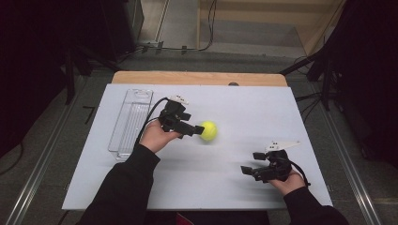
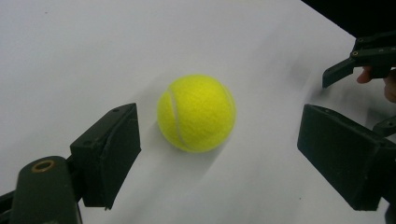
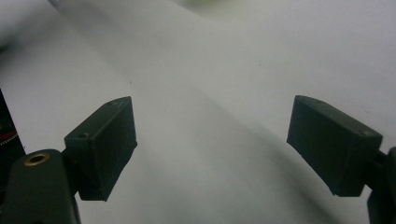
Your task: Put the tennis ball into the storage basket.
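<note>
1. Lying on the white desk (image 1: 225, 187), near its middle: a yellow tennis ball (image 1: 208, 131), also seen in the left gripper view (image 2: 196, 113).
2. Aimed at the ball from its left in the high view: the left hand-held gripper (image 1: 196, 131), held in the person's left hand (image 1: 157, 136).
3. In the left gripper view, jaws of the left hand-held gripper (image 2: 218, 154) spread wide, ball sitting just ahead of the gap between them, closer to the left jaw, touching neither.
4. Low on the right side of the desk, well apart from the ball: the right hand-held gripper (image 1: 249, 162), held in the right hand (image 1: 288, 182), pointing leftwards across the desk.
5. In the right gripper view, jaws of the right hand-held gripper (image 3: 211, 148) spread wide over bare white surface, nothing between them.
6. Along the left edge of the desk, beside the left forearm: a clear plastic tray (image 1: 130, 123), long and narrow, lying flat.
7. Trailing from the left hand-held gripper over the tray's near end: a black cable (image 1: 149, 117).
8. Beyond the far edge of the desk: a strip of wooden board (image 1: 197, 78).
</note>
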`<control>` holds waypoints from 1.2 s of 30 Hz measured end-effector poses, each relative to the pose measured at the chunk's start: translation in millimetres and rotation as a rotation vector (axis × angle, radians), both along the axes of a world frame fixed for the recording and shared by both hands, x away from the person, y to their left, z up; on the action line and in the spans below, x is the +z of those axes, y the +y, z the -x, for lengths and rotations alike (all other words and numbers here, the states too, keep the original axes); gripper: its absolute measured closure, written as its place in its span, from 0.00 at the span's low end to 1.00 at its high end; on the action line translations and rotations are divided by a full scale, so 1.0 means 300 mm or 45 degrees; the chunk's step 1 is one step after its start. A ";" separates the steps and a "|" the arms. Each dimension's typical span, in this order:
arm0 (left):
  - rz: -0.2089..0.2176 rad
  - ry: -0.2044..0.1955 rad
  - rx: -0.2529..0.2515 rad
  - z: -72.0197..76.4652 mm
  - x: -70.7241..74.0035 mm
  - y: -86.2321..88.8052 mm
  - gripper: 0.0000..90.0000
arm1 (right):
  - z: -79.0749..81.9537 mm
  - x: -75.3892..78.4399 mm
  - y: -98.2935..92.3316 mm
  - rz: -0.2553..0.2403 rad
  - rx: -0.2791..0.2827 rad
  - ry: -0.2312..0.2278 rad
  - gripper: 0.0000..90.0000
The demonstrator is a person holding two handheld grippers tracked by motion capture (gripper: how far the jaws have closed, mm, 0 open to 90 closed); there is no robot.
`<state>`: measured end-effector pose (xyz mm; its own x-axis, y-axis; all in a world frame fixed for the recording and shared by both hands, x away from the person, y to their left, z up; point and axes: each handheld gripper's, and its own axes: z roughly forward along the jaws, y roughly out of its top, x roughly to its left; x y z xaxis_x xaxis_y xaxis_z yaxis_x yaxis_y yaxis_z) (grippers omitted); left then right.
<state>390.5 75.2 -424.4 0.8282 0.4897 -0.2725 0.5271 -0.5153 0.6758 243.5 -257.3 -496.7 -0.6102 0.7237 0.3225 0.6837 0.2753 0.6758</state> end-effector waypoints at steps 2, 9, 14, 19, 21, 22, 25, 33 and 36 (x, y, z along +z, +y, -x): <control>0.013 -0.001 0.003 -0.006 0.000 -0.009 0.15 | -0.002 -0.002 0.003 -0.002 0.003 0.002 0.15; 0.033 0.005 -0.021 -0.029 0.002 -0.042 0.15 | 0.001 -0.002 0.001 0.001 0.003 -0.002 0.15; 0.020 -0.004 -0.031 -0.044 0.002 -0.064 0.15 | 0.003 -0.002 0.000 0.001 0.003 -0.001 0.15; 0.021 -0.021 -0.024 -0.059 0.000 -0.090 0.15 | 0.003 -0.002 0.000 0.005 0.007 -0.002 0.15; 0.019 -0.024 -0.023 -0.065 0.001 -0.097 0.15 | 0.004 -0.001 0.000 0.004 0.005 -0.001 0.15; 0.021 -0.022 -0.019 -0.067 0.000 -0.101 0.15 | 0.004 -0.001 -0.001 0.004 0.005 -0.002 0.15; 0.030 -0.021 -0.016 -0.075 -0.007 -0.118 0.15 | 0.003 -0.002 -0.001 0.003 0.003 -0.002 0.15; -0.002 -0.019 -0.027 -0.093 -0.024 -0.166 0.15 | 0.001 0.000 0.002 0.004 0.012 -0.004 0.15; -0.002 -0.020 -0.021 -0.096 -0.032 -0.171 0.15 | 0.001 0.000 0.001 0.003 0.011 -0.006 0.15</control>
<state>419.2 23.8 -434.1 0.8403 0.4764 -0.2588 0.5079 -0.5249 0.6830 243.2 -257.0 -496.6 -0.6179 0.7191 0.3180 0.6783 0.2830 0.6781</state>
